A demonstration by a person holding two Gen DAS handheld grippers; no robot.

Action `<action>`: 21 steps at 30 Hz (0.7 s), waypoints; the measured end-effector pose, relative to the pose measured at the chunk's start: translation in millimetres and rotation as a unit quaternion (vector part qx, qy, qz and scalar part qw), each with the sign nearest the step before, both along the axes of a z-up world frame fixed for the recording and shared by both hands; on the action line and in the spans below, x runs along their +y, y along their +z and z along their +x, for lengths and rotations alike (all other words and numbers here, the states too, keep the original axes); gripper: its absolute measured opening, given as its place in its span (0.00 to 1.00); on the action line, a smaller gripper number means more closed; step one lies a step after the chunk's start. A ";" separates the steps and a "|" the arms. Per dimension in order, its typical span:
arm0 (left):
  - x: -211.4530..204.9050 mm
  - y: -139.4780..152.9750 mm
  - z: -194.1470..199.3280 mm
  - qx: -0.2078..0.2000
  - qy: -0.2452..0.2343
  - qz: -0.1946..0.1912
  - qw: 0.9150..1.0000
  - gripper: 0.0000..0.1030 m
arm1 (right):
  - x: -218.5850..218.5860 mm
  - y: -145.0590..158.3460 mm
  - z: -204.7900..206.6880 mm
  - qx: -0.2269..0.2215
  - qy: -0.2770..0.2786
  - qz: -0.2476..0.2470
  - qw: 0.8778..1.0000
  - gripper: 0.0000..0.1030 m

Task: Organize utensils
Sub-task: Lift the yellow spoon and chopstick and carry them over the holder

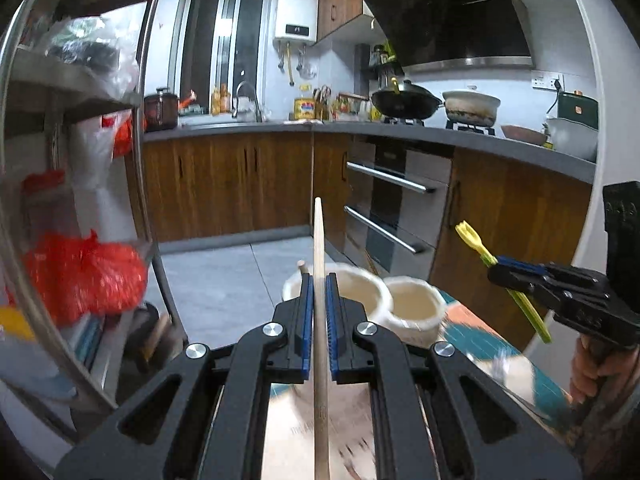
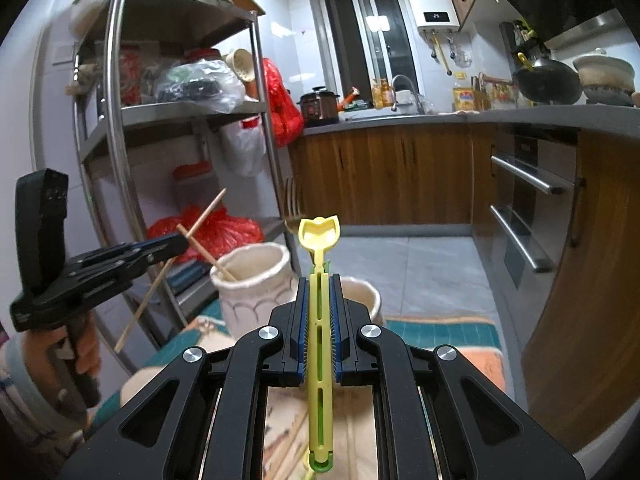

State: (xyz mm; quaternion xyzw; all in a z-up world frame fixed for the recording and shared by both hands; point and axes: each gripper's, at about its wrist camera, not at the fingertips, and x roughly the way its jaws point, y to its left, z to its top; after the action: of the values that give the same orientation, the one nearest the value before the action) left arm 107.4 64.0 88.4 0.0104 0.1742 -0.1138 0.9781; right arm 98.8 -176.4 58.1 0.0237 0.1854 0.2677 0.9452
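My left gripper (image 1: 319, 280) is shut on a wooden chopstick (image 1: 319, 240) that points up and forward above two cream ceramic holders (image 1: 416, 304). It also shows in the right wrist view (image 2: 176, 246), left of the taller holder (image 2: 256, 280), which has another chopstick (image 2: 208, 254) in it. My right gripper (image 2: 319, 280) is shut on a yellow-green plastic utensil (image 2: 319, 236), above the shorter holder (image 2: 364, 296). A gold fork (image 2: 294, 208) stands behind it. In the left wrist view the right gripper (image 1: 504, 270) holds the yellow utensil (image 1: 474, 240) to the right of the holders.
The holders stand on a table with a teal and orange cloth (image 2: 440, 332). A metal shelf rack (image 2: 120, 120) with bags stands to the left. Wooden cabinets, an oven (image 1: 396, 208) and a counter with a wok (image 1: 404, 100) are behind.
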 end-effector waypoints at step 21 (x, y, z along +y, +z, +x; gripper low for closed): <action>-35.9 28.0 69.2 -0.109 0.015 -0.056 0.992 0.06 | 14.4 9.9 74.7 -0.033 -0.020 0.105 0.994 0.10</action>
State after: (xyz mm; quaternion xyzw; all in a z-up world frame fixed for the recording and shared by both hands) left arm 176.5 28.1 116.5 -0.0347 0.0604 -0.1065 0.9919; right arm 173.5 -162.0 68.0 0.1182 0.1245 0.2669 0.9483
